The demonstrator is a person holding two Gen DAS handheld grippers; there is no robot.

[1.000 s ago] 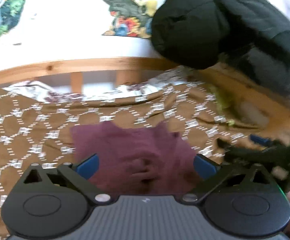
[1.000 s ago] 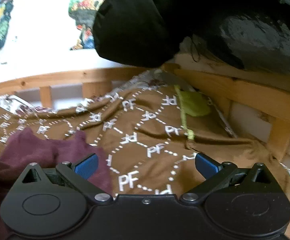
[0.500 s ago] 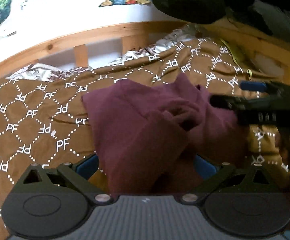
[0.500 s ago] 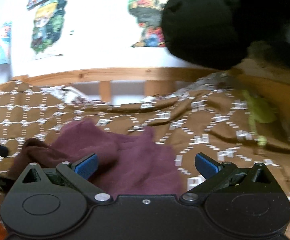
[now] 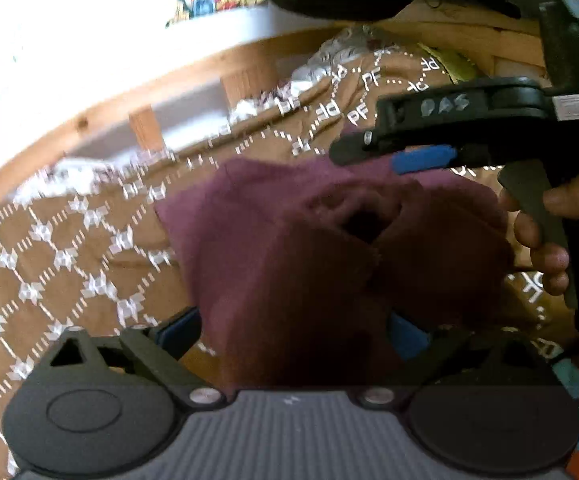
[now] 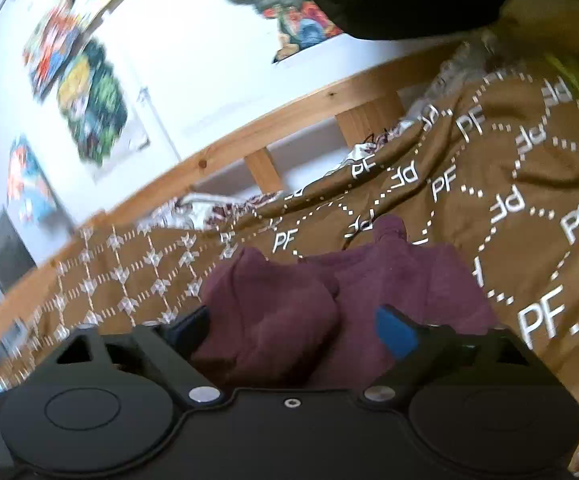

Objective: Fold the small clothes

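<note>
both grippers work the crumpled maroon garment on the brown blanket. left gripper and right gripper straddle its near folds, jaws closing but not yet clamped, apparently to lift it flat.

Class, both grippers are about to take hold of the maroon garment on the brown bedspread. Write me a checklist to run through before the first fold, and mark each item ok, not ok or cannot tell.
1. Maroon garment lies flat: not ok, it is bunched.
2. Cloth between left gripper jaws, now closing: ok.
3. Cloth between right gripper jaws, also closing: ok.
4. Pads already pinching cloth: cannot tell.
5. Grippers apart from each other: ok; the right sits at the garment's far side in the left wrist view.
6. Bedspread smooth beneath: not ok, wrinkled.
</note>
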